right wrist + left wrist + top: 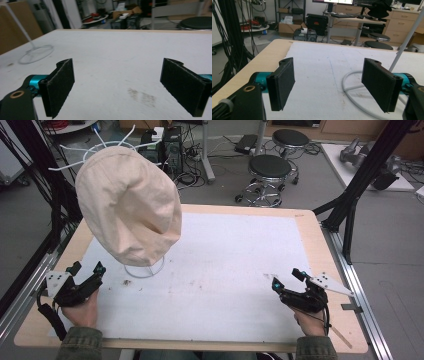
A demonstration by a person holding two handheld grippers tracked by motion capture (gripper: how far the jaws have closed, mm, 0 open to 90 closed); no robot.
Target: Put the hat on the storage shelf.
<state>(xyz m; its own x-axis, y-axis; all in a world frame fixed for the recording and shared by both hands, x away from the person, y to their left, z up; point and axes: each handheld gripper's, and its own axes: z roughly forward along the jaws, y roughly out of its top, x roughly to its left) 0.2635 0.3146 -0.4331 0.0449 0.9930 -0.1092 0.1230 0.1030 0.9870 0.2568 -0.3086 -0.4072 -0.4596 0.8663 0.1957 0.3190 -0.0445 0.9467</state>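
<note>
A cream cloth hat (129, 205) hangs over a white wire stand whose ring base (145, 268) rests on the white mat at the left. My left gripper (88, 268) sits open near the table's front left, a short way left of that ring base (352, 85), with nothing between its pads (282, 82). At the front right my right gripper (287, 278) is open too, its jaws wide apart over bare mat. From the right gripper view the ring base (36, 53) lies far off at the left.
A white mat (225, 270) covers most of the wooden table (310, 230). A black frame post (370, 165) stands at the right rear. Two stools (270, 170) and cables are on the floor beyond the table. Small stains (142, 96) mark the mat.
</note>
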